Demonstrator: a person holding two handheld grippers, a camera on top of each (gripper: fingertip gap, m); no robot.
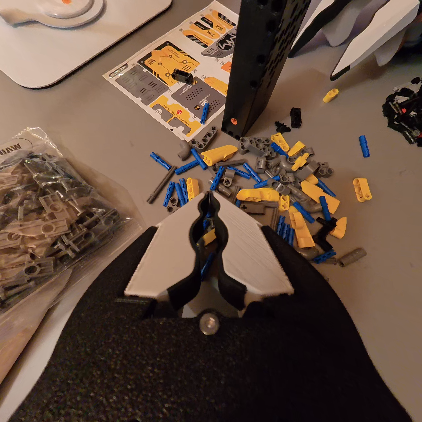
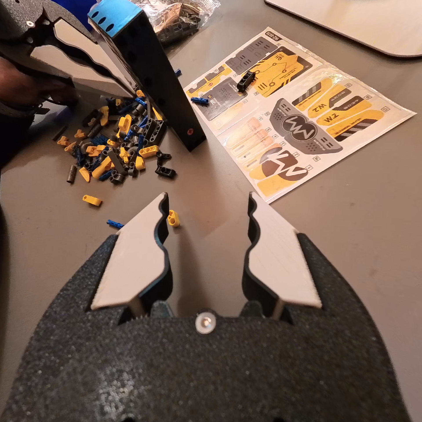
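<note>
My left gripper (image 1: 209,194) is shut, its two fingertips meeting just above the near edge of a pile of small blue, yellow and grey building pieces (image 1: 274,178). The right wrist view shows it (image 2: 134,96) tipped down into the same pile (image 2: 118,141), beside a tall black perforated block (image 2: 159,86). My right gripper (image 2: 208,196) is open over bare grey table. A small yellow connector (image 2: 174,218) lies on the table by its left finger, not gripped. A blue pin (image 2: 114,223) lies just left of that finger.
A printed sticker sheet (image 1: 173,75) lies beyond the pile with a black connector (image 1: 181,75) on it. A clear bag of grey parts (image 1: 45,217) is at the left. A white board (image 1: 68,45) is at the far left, a black assembly (image 1: 404,112) at the right edge. About 20 cm separates my left fingertips from my right. To the blue pin (image 2: 114,223): right tips about 8 cm, left tips about 15 cm. It is also in sight in the left wrist view (image 1: 364,148).
</note>
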